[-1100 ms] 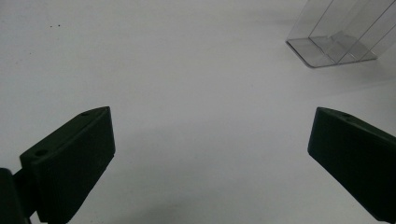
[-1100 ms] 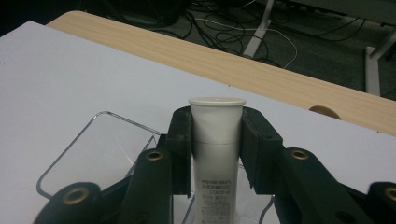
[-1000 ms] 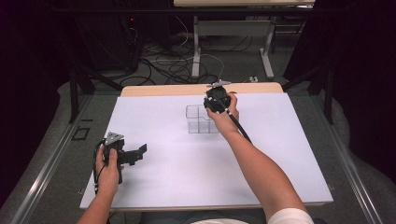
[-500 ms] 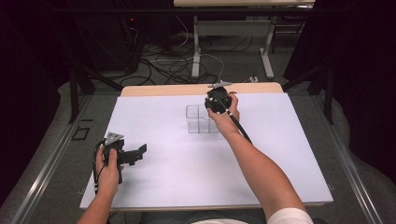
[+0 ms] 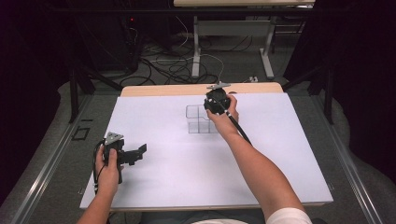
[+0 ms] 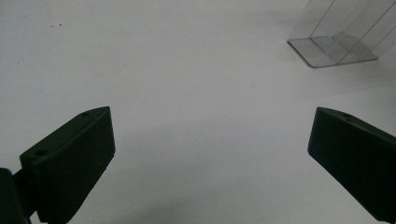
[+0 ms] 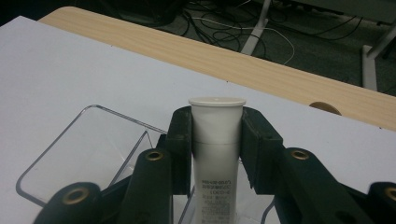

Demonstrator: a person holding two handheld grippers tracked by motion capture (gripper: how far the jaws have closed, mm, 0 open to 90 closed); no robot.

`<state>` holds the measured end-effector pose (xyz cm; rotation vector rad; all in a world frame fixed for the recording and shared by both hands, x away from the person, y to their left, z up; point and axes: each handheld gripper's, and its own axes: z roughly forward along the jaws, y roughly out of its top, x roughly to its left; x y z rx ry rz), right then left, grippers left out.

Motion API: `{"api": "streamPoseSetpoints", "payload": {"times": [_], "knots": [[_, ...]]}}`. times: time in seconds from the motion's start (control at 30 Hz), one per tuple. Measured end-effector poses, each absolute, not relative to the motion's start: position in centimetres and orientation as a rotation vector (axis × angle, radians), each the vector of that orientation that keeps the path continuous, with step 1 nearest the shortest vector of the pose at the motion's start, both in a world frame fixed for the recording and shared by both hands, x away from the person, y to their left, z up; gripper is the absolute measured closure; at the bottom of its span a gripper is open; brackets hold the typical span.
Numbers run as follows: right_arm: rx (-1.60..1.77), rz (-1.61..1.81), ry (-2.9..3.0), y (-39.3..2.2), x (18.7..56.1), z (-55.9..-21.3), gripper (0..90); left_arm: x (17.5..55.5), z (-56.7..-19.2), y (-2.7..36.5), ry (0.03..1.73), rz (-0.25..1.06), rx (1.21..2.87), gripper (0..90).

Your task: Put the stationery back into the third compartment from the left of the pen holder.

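The right gripper [image 7: 217, 140] was clamped on a white tube [image 7: 216, 154], its two black jaws pressing the tube's sides just below the flat cap, which pointed away from the camera. In the high view that gripper [image 5: 215, 103] sat over the clear plastic organizer [image 5: 198, 119] near the far middle of the white table [image 5: 280, 154], and in the right gripper view the tube hung above one of the organizer's open compartments [image 7: 88, 149]. The left gripper [image 6: 210, 158] rested low over bare tabletop at the near left [image 5: 130, 154], jaws spread wide with nothing between them, well apart from the organizer [image 6: 336, 42].
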<state>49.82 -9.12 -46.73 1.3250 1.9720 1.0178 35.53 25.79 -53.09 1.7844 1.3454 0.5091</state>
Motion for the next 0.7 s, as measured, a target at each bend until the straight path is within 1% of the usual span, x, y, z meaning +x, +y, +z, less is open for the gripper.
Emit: {"api": "streamPoseSetpoints", "payload": {"times": [0.43,0.5,0.57,0.63,0.7], "knots": [[1.334,1.016,1.978,-9.16,49.77,-46.87,66.6,35.54,-53.09,25.81,1.345,0.511,1.784,0.9],[1.328,1.014,1.985,-9.25,49.75,-46.92,65.5,35.55,-53.1,25.81,1.344,0.511,1.782,0.9],[1.328,1.024,1.982,-9.3,49.64,-46.89,58.7,35.56,-53.1,25.81,1.344,0.511,1.783,0.9],[1.33,1.051,1.98,-9.36,49.49,-46.71,49.9,35.56,-53.1,25.82,1.346,0.511,1.785,0.9],[1.324,1.082,1.977,-9.44,49.31,-46.41,44.3,35.57,-53.12,25.8,1.346,0.513,1.786,0.9]]}}
